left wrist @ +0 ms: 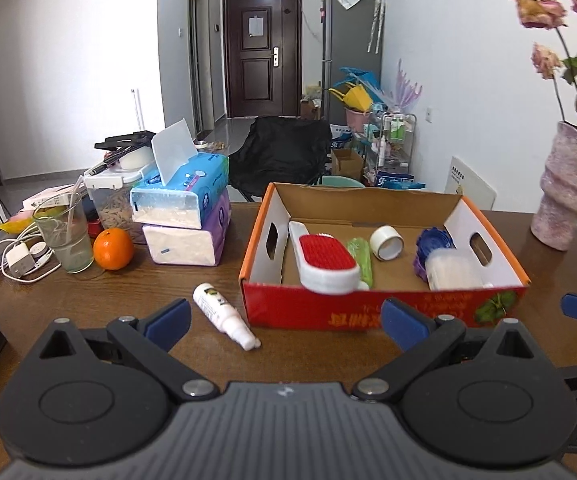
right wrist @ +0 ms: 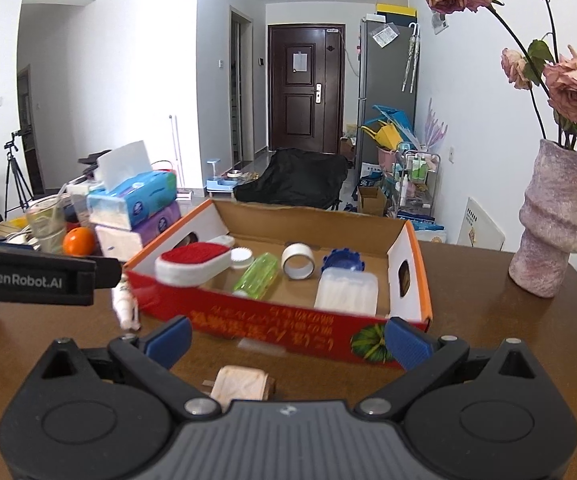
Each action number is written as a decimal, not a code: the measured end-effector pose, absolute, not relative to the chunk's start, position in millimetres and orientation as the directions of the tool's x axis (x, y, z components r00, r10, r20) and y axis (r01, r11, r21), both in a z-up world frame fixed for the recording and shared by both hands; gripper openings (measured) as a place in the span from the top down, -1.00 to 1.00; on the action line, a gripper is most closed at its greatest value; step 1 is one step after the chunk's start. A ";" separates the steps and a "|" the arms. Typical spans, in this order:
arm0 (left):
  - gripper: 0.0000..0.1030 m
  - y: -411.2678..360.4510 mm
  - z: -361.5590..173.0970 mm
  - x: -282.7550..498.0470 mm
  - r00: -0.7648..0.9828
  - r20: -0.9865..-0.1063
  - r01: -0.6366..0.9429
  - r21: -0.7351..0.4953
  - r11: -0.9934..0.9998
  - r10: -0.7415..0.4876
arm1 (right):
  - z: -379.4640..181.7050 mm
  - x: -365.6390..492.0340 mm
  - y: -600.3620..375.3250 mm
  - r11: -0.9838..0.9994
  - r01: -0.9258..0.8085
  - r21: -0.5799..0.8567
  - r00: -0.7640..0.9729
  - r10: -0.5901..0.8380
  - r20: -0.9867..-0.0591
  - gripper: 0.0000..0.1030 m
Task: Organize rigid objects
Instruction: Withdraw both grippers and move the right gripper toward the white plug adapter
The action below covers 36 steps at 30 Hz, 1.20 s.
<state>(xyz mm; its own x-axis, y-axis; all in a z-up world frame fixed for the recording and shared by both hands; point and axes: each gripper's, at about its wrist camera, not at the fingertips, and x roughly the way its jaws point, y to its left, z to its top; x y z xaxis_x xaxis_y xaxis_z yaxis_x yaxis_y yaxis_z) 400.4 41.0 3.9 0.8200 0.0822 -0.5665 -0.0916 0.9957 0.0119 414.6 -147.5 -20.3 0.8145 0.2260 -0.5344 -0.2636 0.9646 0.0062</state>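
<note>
A red cardboard box (left wrist: 368, 312) (right wrist: 288, 330) stands on the brown table. Inside it lie a red-and-white brush (left wrist: 326, 260) (right wrist: 192, 264), a green bottle (left wrist: 362, 256) (right wrist: 256, 274), a tape roll (left wrist: 386, 243) (right wrist: 297, 261), a blue lid (left wrist: 434, 242) (right wrist: 342, 259) and a clear plastic case (left wrist: 452, 270) (right wrist: 346, 292). A white spray bottle (left wrist: 224, 316) (right wrist: 125, 306) lies on the table left of the box. My left gripper (left wrist: 284, 322) is open just before that bottle and the box front. My right gripper (right wrist: 288, 338) is open, above a small wooden block (right wrist: 240, 386).
Stacked tissue packs (left wrist: 186, 212), an orange (left wrist: 113, 249), a glass with a straw (left wrist: 64, 236) and chargers (left wrist: 20, 258) crowd the left. A pink vase with dried roses (right wrist: 554, 224) stands right. The left gripper's body (right wrist: 32, 276) crosses the right wrist view.
</note>
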 end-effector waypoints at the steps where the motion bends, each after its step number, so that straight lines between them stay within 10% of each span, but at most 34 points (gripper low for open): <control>1: -1.00 40.3 3.7 395.0 0.821 -0.565 -0.086 0.015 0.996 0.079 | -20.7 409.8 -147.4 0.964 -0.266 0.006 0.814 0.228 -0.535 -1.00; 36: -1.00 106.9 -45.5 327.3 0.790 -0.601 -0.156 -0.014 0.988 0.116 | -46.8 331.6 -118.2 0.946 -0.323 -0.017 0.788 0.259 -0.558 -1.00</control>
<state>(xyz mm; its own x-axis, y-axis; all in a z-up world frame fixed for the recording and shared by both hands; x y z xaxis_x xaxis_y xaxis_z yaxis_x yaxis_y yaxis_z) 327.3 106.9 -45.5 0.7905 0.1163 -0.6014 -0.1557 0.9877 -0.0138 331.6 -118.2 -46.8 0.7882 0.2591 -0.5582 -0.3230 0.9463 -0.0167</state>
